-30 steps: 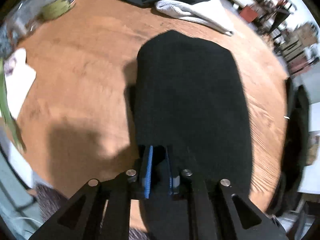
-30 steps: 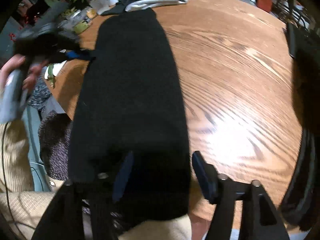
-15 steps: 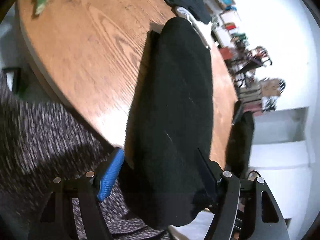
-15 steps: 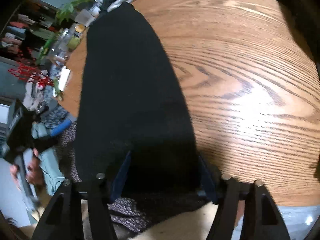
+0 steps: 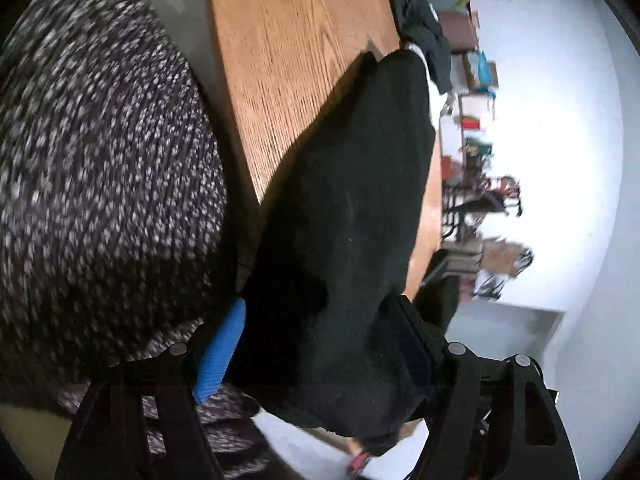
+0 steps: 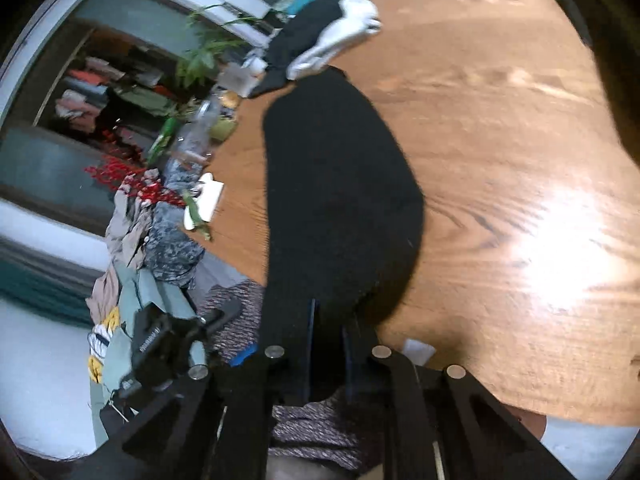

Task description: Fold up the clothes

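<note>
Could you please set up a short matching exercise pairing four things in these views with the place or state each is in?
Things:
1. black garment
2. right tongs
3. left tongs
4. white cloth

Places or states:
A. jaws wide, near end of the garment between them, opening
B. on the dark pile at the far side of the wooden table
C. stretched lengthwise along the table, near end hanging over the edge
D. jaws nearly together, closing on the garment's near end

Pairs: 1-C, 2-D, 3-A, 4-B
</note>
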Demonstrator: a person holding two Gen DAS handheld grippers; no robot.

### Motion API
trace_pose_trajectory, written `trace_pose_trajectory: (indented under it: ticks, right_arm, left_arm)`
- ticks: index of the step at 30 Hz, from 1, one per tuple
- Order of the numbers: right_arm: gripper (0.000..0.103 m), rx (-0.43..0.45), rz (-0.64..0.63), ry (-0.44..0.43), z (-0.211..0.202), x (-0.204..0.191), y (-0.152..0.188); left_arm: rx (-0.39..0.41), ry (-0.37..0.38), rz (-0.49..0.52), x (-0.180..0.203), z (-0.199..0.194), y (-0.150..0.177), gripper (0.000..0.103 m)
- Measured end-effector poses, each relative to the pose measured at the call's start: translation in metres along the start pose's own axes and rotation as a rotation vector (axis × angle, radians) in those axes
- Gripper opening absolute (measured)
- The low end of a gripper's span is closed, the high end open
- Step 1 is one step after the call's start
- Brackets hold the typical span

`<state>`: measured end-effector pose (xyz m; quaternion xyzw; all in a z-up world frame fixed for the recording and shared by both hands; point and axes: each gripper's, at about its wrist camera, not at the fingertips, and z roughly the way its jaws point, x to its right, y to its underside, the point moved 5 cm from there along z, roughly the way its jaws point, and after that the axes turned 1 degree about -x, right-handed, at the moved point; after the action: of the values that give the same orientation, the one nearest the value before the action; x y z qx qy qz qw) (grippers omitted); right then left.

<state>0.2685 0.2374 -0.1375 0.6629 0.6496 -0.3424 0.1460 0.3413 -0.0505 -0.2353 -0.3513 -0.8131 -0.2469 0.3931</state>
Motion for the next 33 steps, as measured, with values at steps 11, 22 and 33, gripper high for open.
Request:
trace_pose_trajectory:
  ticks: [11,22,33]
  right_arm:
    - [0.013,0.042,-0.101,-0.079,-0.009,-0.031,-0.022]
    - [0.013,0.113,-0.022,-0.083,-0.025,-0.015,-0.016]
    - [0.036,0.062,0.15,-0.025,-0.018,0.045,0.018]
  left_arm:
    - [0.06,0.131,-0.188,-0.012,-0.01,0.018,0.079]
    - [-0.106,0.112,-0.171,0.004,0.033,0.036,0.052]
    - [-0.116,0.174,-0.118,0.027,0.016,0.022,0.03]
